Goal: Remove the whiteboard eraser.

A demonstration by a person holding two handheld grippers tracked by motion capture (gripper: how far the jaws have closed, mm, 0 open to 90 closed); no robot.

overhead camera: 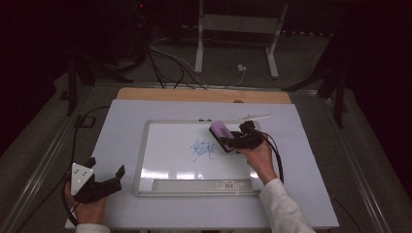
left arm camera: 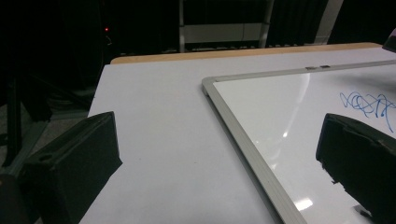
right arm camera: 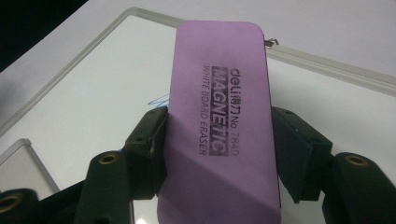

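The white counter (overhead camera: 121, 145) carries a framed whiteboard (overhead camera: 165, 160) between the two claws. In the high view the left claw (overhead camera: 104, 174) rests at the board's left side, spread wide with nothing inside; its own view shows the board's corner (left arm camera: 210, 84) just ahead. The right claw (overhead camera: 228, 138) pinches a purple eraser (overhead camera: 221, 133) over the board's upper right part. The right claw view alone lets me read the print "MAGNETIC" (right arm camera: 222, 112). The blue scribble (overhead camera: 201, 149) lies just left of this claw.

Purple eraser (right arm camera: 219, 135), black lettering; blue scribble (overhead camera: 202, 150) on seemingly white whiteboard (overhead camera: 160, 145)
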